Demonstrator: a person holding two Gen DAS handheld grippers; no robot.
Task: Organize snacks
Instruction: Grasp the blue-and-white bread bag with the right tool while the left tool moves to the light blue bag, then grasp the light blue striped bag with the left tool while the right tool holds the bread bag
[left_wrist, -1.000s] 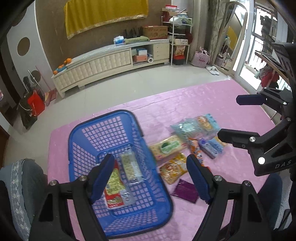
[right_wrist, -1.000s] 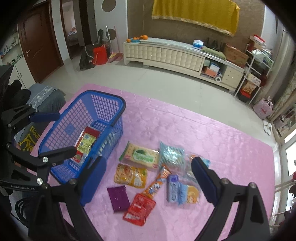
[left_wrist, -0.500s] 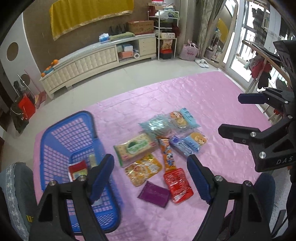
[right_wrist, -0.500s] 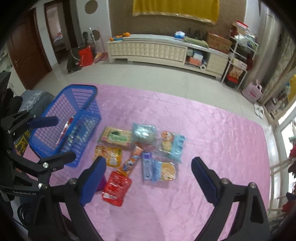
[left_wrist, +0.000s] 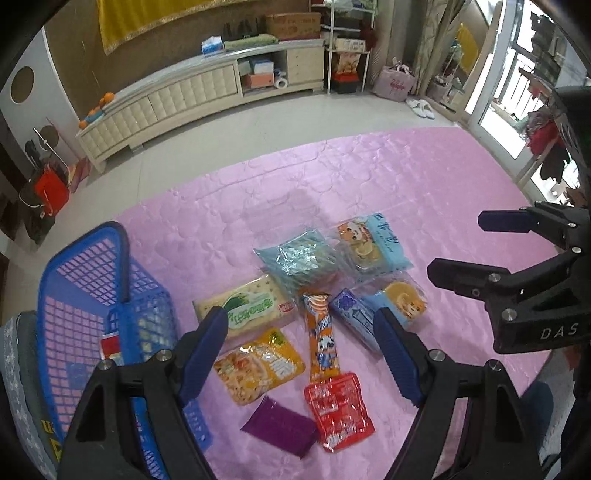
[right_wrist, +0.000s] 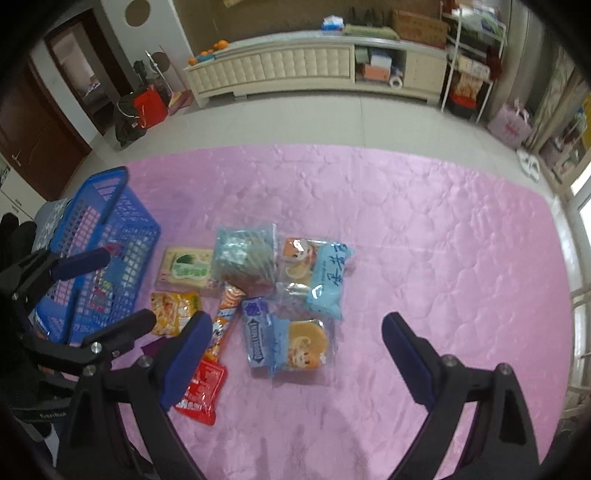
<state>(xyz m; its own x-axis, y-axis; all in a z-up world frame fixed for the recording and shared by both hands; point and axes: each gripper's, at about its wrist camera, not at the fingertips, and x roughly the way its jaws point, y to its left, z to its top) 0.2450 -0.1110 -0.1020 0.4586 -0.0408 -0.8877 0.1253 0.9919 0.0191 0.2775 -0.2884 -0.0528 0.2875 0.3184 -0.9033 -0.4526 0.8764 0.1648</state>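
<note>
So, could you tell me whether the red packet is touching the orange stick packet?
Touching: in the left wrist view, the orange stick packet's lower end overlaps the red packet's top edge.

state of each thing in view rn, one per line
left hand-held gripper: open, empty
right hand-held gripper: open, empty
blue basket: upright, some packets inside
orange stick pack: flat on the pink cloth
red packet: flat, outside basket
purple packet: flat, outside basket

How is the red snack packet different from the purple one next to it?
The red packet is shiny and crinkly with white print; the purple packet is plain and dark, with no print that shows. The red packet looks bigger and puffier; the purple packet looks smaller and flatter. Both lie flat on the pink cloth, outside the blue basket, and no claw touches either.
</note>
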